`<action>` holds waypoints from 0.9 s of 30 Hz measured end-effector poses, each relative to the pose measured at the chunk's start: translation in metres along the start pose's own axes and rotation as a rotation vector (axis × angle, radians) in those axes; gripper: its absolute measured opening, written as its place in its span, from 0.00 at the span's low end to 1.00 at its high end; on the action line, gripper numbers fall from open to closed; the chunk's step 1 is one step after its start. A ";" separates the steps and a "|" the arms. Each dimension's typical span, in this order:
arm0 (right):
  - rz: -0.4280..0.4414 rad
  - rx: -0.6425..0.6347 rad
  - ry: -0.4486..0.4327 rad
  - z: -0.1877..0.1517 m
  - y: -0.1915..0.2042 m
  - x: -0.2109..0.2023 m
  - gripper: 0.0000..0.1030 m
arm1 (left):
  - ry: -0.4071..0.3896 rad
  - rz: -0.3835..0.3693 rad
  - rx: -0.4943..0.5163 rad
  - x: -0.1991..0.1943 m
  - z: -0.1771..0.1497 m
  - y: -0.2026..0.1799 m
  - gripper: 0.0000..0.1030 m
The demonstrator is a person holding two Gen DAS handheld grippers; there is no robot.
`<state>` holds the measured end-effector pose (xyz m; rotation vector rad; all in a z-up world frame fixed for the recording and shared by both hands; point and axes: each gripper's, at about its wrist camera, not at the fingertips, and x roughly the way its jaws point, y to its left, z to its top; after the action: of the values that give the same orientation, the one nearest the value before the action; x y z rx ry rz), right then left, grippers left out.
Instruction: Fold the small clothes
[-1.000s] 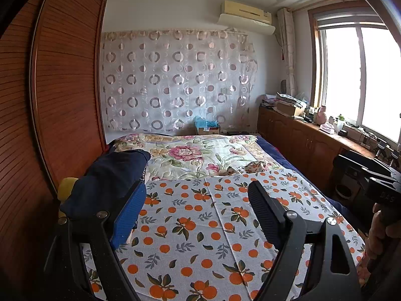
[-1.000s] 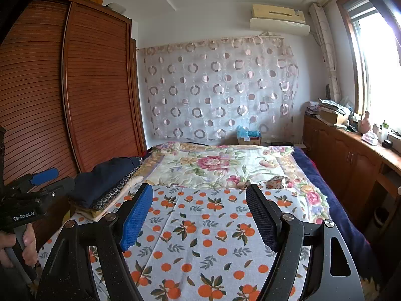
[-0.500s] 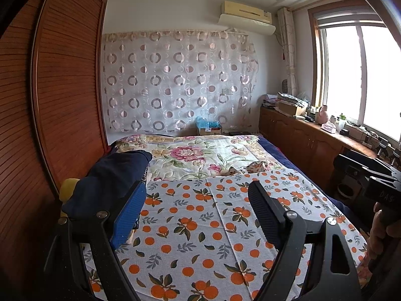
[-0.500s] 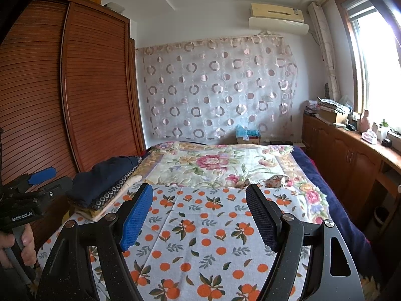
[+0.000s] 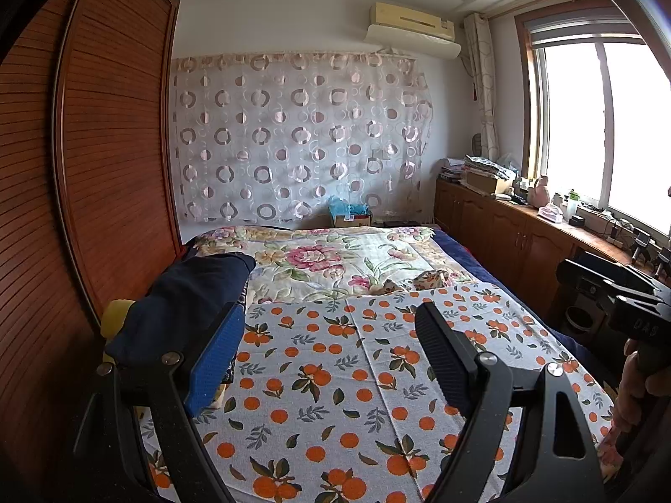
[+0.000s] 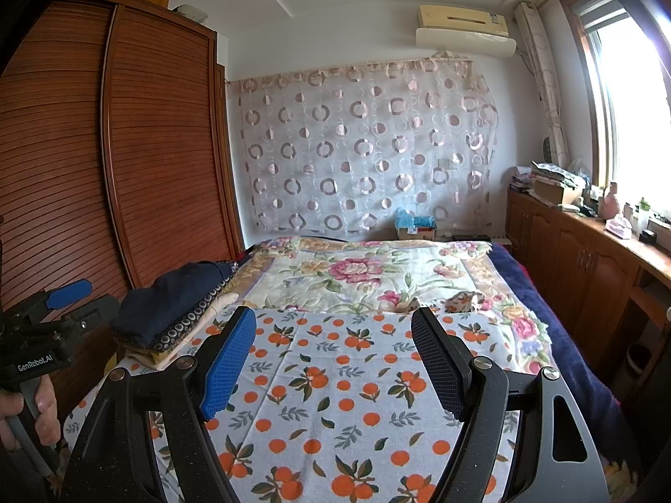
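Note:
A stack of folded clothes [image 5: 184,297] with a dark navy piece on top lies at the bed's left edge; it also shows in the right wrist view [image 6: 176,306]. A small crumpled patterned garment [image 5: 427,281] lies mid-bed on the floral quilt, also in the right wrist view [image 6: 463,302]. My left gripper [image 5: 327,356] is open and empty above the orange-print sheet [image 5: 335,377]. My right gripper [image 6: 335,360] is open and empty above the same sheet [image 6: 335,398]. Each gripper shows at the edge of the other's view.
A wooden wardrobe [image 5: 84,167] runs along the left. Low wooden cabinets [image 5: 503,234] with clutter stand under the window on the right. A patterned curtain [image 6: 365,155] hangs on the far wall, with a box [image 6: 415,230] below it.
Both views have tilted slightly; the grippers stay open and hover over the sheet. Nothing on the bed has moved.

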<state>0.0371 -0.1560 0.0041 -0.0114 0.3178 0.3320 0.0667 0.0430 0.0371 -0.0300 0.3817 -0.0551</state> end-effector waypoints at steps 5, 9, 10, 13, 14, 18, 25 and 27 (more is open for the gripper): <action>0.000 0.002 0.002 -0.001 0.000 0.001 0.76 | 0.000 0.000 -0.001 0.001 -0.001 0.000 0.81; -0.001 0.002 0.001 0.000 0.000 0.001 0.76 | -0.001 -0.001 0.000 0.001 -0.001 0.000 0.81; 0.000 0.002 0.001 -0.001 0.000 0.001 0.76 | -0.001 -0.001 0.000 0.001 -0.001 0.000 0.81; -0.003 0.003 0.000 -0.001 0.000 0.001 0.76 | -0.001 -0.002 0.000 0.001 -0.001 -0.001 0.81; -0.002 0.003 -0.001 -0.001 0.000 0.001 0.76 | -0.002 -0.002 -0.001 0.000 -0.001 0.000 0.81; -0.002 0.003 -0.001 -0.001 0.000 0.001 0.76 | -0.002 0.000 0.000 0.001 -0.002 -0.001 0.81; -0.005 0.002 -0.003 -0.002 0.003 0.001 0.76 | -0.002 -0.001 0.000 0.001 -0.002 0.000 0.81; -0.005 0.001 -0.003 -0.002 0.002 0.001 0.76 | -0.002 0.000 0.001 0.001 -0.002 0.000 0.81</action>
<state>0.0370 -0.1534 0.0023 -0.0103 0.3149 0.3270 0.0670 0.0425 0.0347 -0.0292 0.3800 -0.0556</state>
